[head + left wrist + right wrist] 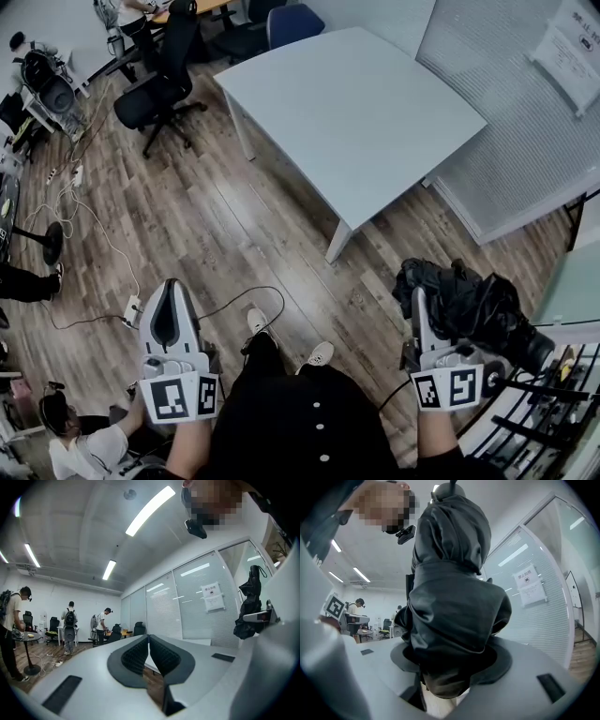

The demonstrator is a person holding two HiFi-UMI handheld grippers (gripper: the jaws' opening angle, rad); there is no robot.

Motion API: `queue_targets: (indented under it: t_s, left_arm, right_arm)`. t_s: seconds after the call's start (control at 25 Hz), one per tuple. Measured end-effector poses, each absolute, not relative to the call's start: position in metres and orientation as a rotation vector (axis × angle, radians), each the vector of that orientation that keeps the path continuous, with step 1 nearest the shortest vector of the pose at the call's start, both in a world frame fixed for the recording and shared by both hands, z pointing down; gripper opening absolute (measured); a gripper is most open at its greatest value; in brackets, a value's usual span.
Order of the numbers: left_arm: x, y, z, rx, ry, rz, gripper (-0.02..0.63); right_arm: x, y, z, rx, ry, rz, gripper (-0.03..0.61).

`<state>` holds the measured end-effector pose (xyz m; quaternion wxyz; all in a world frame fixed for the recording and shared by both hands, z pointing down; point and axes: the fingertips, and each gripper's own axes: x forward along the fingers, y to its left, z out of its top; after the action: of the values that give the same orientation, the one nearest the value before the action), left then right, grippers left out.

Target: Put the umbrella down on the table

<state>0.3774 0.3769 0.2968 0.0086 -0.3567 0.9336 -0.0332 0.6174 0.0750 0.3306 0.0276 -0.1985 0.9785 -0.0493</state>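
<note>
Nearest the wearer, the right hand-held gripper (450, 665) is found pinching a folded black umbrella (450, 597). Its jaws are pressed into the bunched canopy cloth low on the bundle, and they are kept wide by the bulk of the fabric. The grip is judged to be set there so that most of the length is carried clear above the jaws, with one hand sufficient for the carry.

The left hand-held gripper (149, 641) is held level at the wearer's other side. Its jaws are pressed together on nothing. It is judged to be kept out of the way, as it has no part in the load.

The umbrella is carried in the air at the wearer's right, well apart from the surface (366, 112). Its long axis is stood roughly upright, across the line of the jaws. A rounded end (450, 487) is pointed up towards the ceiling, and a short stub of cloth hangs below the jaws. Whether the upper end is the handle or the tip cannot be told.

A stretch of wooden floor (234, 216) is seen between the wearer and the white surface beyond. The setting-down is judged not yet begun. The long axis would have to be tipped over to lie flat.
</note>
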Motion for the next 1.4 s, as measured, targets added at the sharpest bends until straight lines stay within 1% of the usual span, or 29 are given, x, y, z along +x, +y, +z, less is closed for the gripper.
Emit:
queue_targets:
  t_s: [0.36,0.6,0.92,1.2,1.4]
  left_arm:
    - [0.294,0.358,0.29,-1.221,2.872,-0.046,0.024]
    - [0.256,0.355,0.295,-1.273,2.859,-0.008,0.023]
    - [0.193,0.353,0.289,-1.337,2.815,0.013,0.023]
    - [0.154,0.37,0.294,-1.384,2.795,0.008,0.023]
    - [0.141,0.376,0.312,-1.408,2.834,-0.013,0.023]
  right_arm:
    - [0.552,0.063,0.311,-0.734,2.989,-0.126,0.275]
    - [0.509,0.075,0.308,-0.692,2.989,-0.193,0.275]
    - [0.445,0.08,0.298,-0.72,2.97,-0.197,0.275]
    - [0.41,0.104,0.303,-0.753,2.961,-0.16,0.275]
    - [0.391,0.111,0.316,-0.747,2.997,-0.167,0.275]
